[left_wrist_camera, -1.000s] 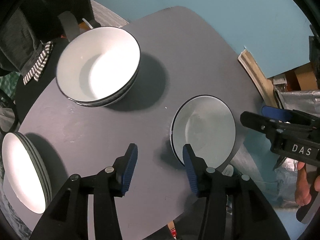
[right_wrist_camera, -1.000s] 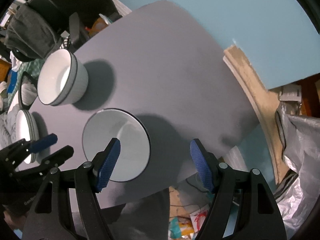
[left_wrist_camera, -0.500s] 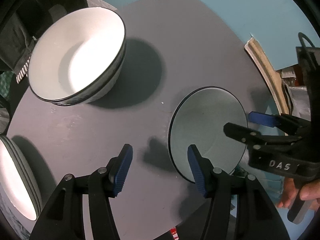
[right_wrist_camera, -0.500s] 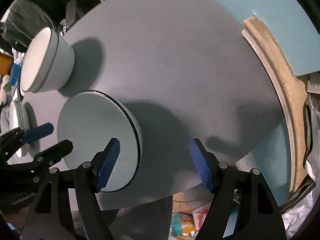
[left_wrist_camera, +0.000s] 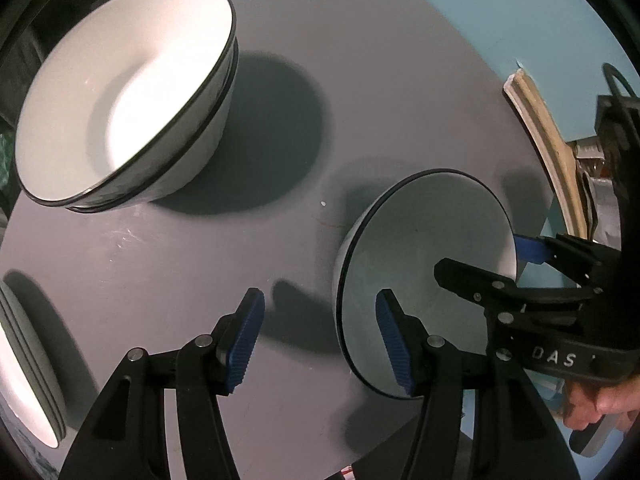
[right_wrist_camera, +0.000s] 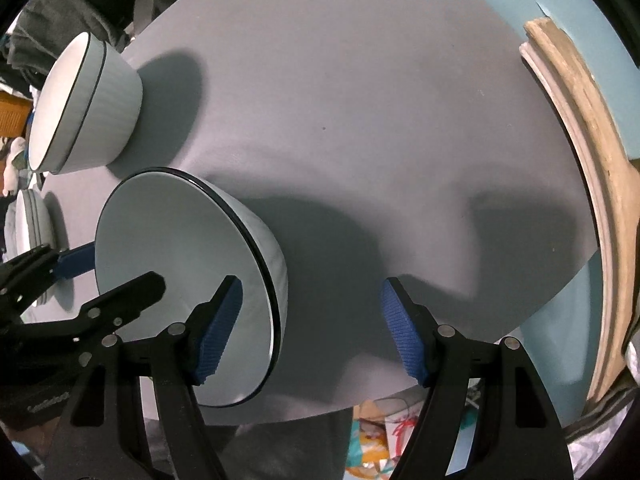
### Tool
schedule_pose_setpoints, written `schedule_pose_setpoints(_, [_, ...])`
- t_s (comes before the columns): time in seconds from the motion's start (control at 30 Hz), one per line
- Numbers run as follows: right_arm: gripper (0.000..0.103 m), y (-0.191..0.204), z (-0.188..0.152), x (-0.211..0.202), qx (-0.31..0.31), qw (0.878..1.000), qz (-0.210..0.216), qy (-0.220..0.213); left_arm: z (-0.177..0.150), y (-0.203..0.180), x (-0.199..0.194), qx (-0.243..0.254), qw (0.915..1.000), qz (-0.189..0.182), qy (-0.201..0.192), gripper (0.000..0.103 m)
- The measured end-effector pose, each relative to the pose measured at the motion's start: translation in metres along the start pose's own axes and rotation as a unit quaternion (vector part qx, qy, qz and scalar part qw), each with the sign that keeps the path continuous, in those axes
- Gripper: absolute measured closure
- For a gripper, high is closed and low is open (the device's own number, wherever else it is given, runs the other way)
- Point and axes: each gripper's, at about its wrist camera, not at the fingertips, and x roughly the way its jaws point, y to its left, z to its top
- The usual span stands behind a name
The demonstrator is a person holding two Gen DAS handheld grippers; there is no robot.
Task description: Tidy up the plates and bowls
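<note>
A single white bowl (left_wrist_camera: 424,240) with a dark rim sits near the front edge of the round grey table (left_wrist_camera: 380,80). My left gripper (left_wrist_camera: 320,344) is open and straddles its left rim, one pad inside and one outside, neither pressing. My right gripper (right_wrist_camera: 312,332) is open too and straddles the opposite rim of the same bowl (right_wrist_camera: 180,248). Each gripper shows in the other's view: the right gripper (left_wrist_camera: 480,258), the left gripper (right_wrist_camera: 120,268). Two nested bowls (left_wrist_camera: 128,92) stand at the back left. A stack of plates (left_wrist_camera: 24,368) lies at the left edge.
The nested bowls (right_wrist_camera: 92,108) and plates (right_wrist_camera: 32,220) stand left of the single bowl. A wooden trim strip (right_wrist_camera: 580,160) curves past the table's right edge. Dark clothing (right_wrist_camera: 60,8) lies beyond the table. Bags and litter (right_wrist_camera: 380,432) are below the front edge. A hand (left_wrist_camera: 592,408) holds the right gripper.
Both grippers have come down onto the single bowl, which now looks much larger. The left jaws stand wider than a second ago. Each gripper now has a pad inside the bowl.
</note>
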Motion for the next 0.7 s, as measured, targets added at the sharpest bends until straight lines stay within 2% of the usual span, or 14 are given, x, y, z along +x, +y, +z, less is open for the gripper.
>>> schedule_pose_setpoints(0.13, [0.039, 0.003, 0.003, 0.002, 0.002, 1.000, 0.009, -0.001, 0.004, 0.001, 0.003, -0.005, 1.0000, -0.006, 0.001, 0.046])
schedule_pose_setpoints(0.2, [0.041, -0.001, 0.004, 0.004, 0.006, 1.000, 0.013, -0.001, 0.005, -0.001, 0.006, -0.006, 0.9999, -0.009, 0.001, 0.053])
schedule_pose_setpoints(0.27, [0.050, -0.002, 0.005, 0.004, 0.008, 1.000, 0.014, 0.000, 0.007, 0.000, 0.007, -0.008, 0.9999, -0.011, 0.004, 0.062])
schedule_pose_setpoints(0.33, [0.052, -0.004, 0.004, 0.007, 0.009, 1.000, 0.015, 0.004, 0.007, 0.000, 0.009, -0.010, 0.9999, -0.013, 0.004, 0.068])
schedule_pose_setpoints(0.37, [0.056, -0.002, 0.003, 0.007, 0.008, 1.000, 0.016, 0.005, 0.008, 0.001, 0.011, -0.014, 0.9998, -0.013, 0.006, 0.076])
schedule_pose_setpoints(0.53, [0.075, 0.000, 0.007, 0.010, 0.007, 0.999, 0.036, 0.018, 0.010, 0.001, 0.013, -0.026, 0.9989, -0.036, 0.013, 0.090])
schedule_pose_setpoints(0.57, [0.082, 0.001, 0.006, 0.010, 0.007, 0.999, 0.038, 0.018, 0.010, 0.001, 0.013, -0.026, 0.9989, -0.037, 0.013, 0.092])
schedule_pose_setpoints(0.63, [0.088, 0.002, 0.007, 0.012, 0.008, 0.999, 0.048, 0.021, 0.012, 0.000, 0.012, -0.026, 0.9989, -0.038, 0.011, 0.093])
schedule_pose_setpoints(0.7, [0.090, 0.005, 0.009, 0.012, 0.009, 0.998, 0.056, 0.024, 0.014, 0.000, 0.012, -0.027, 0.9988, -0.039, 0.010, 0.094])
